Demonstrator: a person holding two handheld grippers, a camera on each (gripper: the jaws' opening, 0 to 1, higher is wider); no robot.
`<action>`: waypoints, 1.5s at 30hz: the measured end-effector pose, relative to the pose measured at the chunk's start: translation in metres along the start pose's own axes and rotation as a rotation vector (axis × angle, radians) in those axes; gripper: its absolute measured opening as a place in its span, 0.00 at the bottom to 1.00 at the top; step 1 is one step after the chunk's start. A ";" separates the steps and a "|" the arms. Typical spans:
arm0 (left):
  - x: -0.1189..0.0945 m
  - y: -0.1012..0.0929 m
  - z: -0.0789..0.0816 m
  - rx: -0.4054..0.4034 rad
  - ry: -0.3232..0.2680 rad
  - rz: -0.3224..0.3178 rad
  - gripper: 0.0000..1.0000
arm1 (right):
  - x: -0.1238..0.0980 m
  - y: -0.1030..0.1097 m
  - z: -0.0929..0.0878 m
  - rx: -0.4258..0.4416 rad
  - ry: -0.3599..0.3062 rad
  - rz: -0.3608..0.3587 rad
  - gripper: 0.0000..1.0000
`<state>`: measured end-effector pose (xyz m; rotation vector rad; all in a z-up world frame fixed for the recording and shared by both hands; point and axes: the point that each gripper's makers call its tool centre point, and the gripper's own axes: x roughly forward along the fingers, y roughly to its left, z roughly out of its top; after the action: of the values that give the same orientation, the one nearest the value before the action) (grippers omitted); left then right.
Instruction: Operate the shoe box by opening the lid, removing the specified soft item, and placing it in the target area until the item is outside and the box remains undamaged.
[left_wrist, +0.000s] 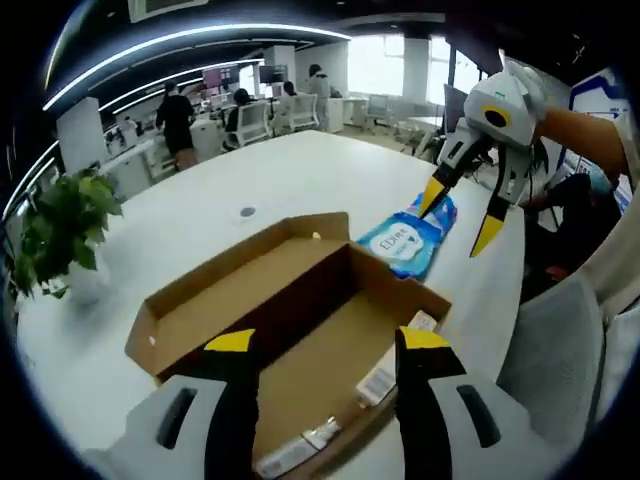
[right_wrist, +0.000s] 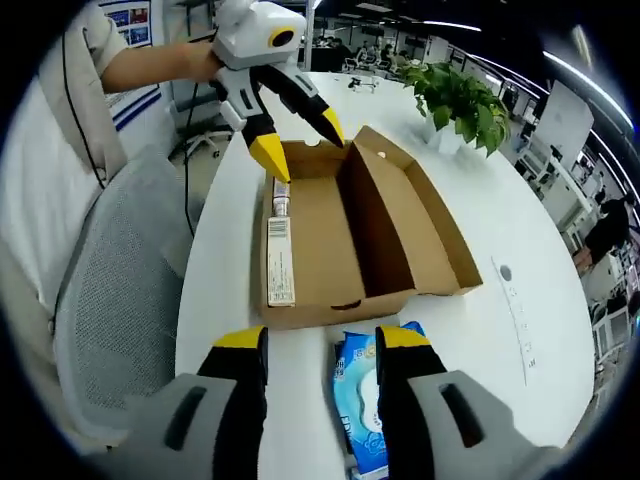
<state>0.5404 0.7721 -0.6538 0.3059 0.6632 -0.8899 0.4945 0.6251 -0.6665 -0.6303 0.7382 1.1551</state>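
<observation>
- The cardboard shoe box (left_wrist: 300, 320) lies open on the white table (left_wrist: 250, 180), its hinged lid (left_wrist: 235, 290) folded flat beside the tray, and the tray's inside shows only bare cardboard.
- In the right gripper view the same shoe box (right_wrist: 350, 240) has white barcode labels (right_wrist: 279, 262) along its near wall.
- The soft item, a blue pack of wet wipes (left_wrist: 410, 240), lies on the table outside the box, just beside 1 end wall.
- In the right gripper view the pack of wet wipes (right_wrist: 362, 400) rests on the table between the box and the camera, partly behind the right jaw.
- The left gripper (left_wrist: 328, 342) hangs over the open tray with its 2 yellow-tipped jaws spread and nothing between them.
- Seen from the right gripper view, the left gripper (right_wrist: 298, 135) is held in a hand (right_wrist: 195, 62) above the far end of the box, jaws apart.
- The right gripper (right_wrist: 322, 340) has its jaws spread, holding nothing, above the table beside the pack.
- From the left gripper view, the right gripper (left_wrist: 460, 215) hovers above the wipes with its tips apart and off the pack.
- A potted green plant (left_wrist: 60, 230) stands at the table's edge, well apart from the box.
- A grey mesh office chair (right_wrist: 120, 290) sits beside the table.
</observation>
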 end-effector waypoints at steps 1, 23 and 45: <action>-0.003 0.004 -0.004 -0.007 0.001 0.009 0.54 | 0.002 0.000 0.001 -0.004 0.000 0.002 0.40; -0.048 0.052 -0.072 -0.155 0.026 0.162 0.54 | 0.051 0.011 0.010 -0.065 0.054 0.071 0.40; -0.063 0.069 -0.119 -0.313 0.089 0.253 0.32 | 0.091 0.015 0.009 -0.094 0.105 0.158 0.37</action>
<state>0.5189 0.9127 -0.7050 0.1445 0.8145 -0.5236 0.5024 0.6883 -0.7341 -0.7260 0.8387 1.3151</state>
